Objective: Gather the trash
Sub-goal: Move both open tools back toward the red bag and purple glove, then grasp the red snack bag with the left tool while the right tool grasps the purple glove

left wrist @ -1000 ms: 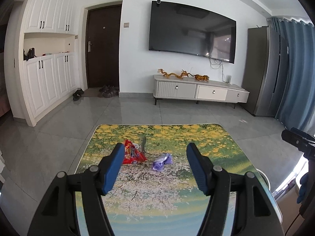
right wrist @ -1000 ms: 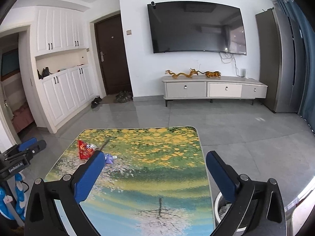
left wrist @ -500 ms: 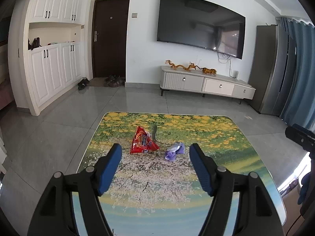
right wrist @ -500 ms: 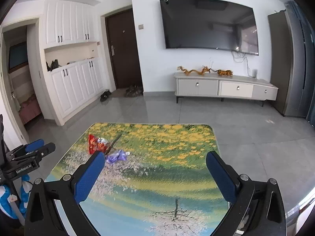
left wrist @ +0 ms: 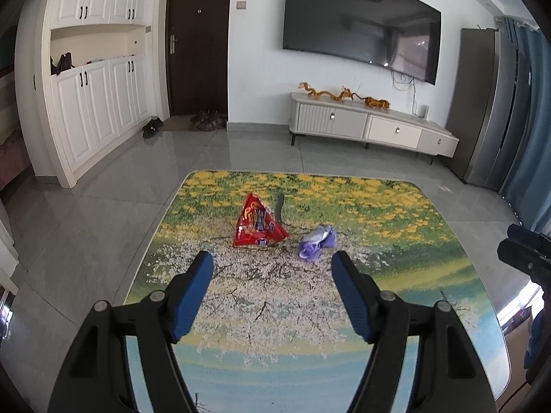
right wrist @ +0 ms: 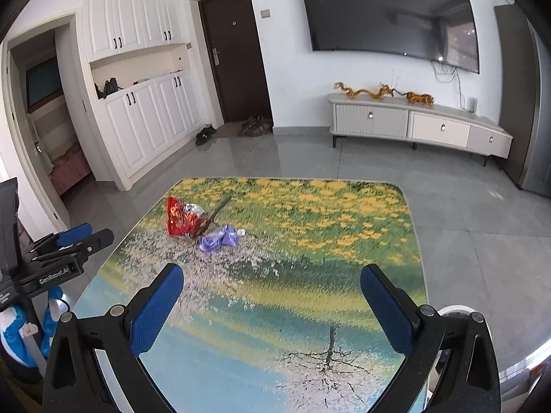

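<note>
Two pieces of trash on my table (left wrist: 396,371): red snack bag (left wrist: 256,222) toward its far left, purple wrapper (left wrist: 315,241) just beside it on the right. My left gripper (left wrist: 272,265) hovers short of them, jaws apart, empty. My right gripper (right wrist: 272,277) likewise spread wide, holding nothing.

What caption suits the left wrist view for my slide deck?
Open left gripper hovers before a crumpled red snack wrapper and purple foil wrapper on a flower-printed table.
</note>
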Demonstrator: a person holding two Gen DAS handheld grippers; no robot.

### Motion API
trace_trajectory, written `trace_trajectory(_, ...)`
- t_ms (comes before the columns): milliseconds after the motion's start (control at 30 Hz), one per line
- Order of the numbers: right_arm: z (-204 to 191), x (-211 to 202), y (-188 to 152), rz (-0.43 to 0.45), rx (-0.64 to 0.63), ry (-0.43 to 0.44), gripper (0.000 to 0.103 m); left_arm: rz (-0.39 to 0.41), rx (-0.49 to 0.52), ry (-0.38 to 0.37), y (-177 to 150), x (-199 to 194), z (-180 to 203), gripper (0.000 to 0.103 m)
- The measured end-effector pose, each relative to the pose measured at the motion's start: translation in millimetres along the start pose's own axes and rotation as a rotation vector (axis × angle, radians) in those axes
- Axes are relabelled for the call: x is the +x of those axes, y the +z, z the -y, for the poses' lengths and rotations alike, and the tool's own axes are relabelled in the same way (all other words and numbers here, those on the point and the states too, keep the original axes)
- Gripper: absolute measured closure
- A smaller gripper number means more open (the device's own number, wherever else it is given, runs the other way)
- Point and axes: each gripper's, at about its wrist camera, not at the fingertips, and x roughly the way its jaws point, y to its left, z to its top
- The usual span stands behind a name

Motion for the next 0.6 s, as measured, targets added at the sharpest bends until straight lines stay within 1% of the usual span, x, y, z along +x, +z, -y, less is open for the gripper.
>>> trace_trajectory(167,7.7,17.0,-3.1,-0.055,0.019,0.020,0.000,-0.042,-0.001,-0.020,-5.5,19.2,-3.5,0.033)
trace_trajectory(233,8.2,23.8,-2.1,-0.075,0.016,0.025,0.000,-0.056,-0.021,-0.040,-6.3,28.0,-11.7,0.033)
trace_trajectory(300,6.2,32.2,0.3,-0.097,0.002,0.028,0.000,-0.073,-0.062,-0.076,-4.1,37.9,-23.4,0.033)
trace_trajectory(367,3.9,40.0,3.4,-0.112,-0.010,0.039,0.000,-0.069,-0.084,-0.090,2.0,45.9,-33.0,0.032)
trace_trajectory(400,2.2,45.1,6.3,-0.120,-0.016,0.050,0.000,-0.062,-0.084,-0.092,6.4,50.8,-36.7,0.030)
trace_trajectory(433,0.3,50.9,9.8,-0.129,-0.022,0.061,0.000,-0.058,-0.081,-0.094,10.8,56.2,-39.5,0.025)
trace_trajectory(467,-1.9,57.5,13.9,-0.137,-0.028,0.071,0.000,-0.060,-0.082,-0.099,13.9,61.8,-41.0,0.024)
trace_trajectory(600,-14.2,83.7,26.9,-0.165,-0.073,0.105,0.000,-0.103,-0.094,-0.140,27.6,95.2,-49.3,0.024)
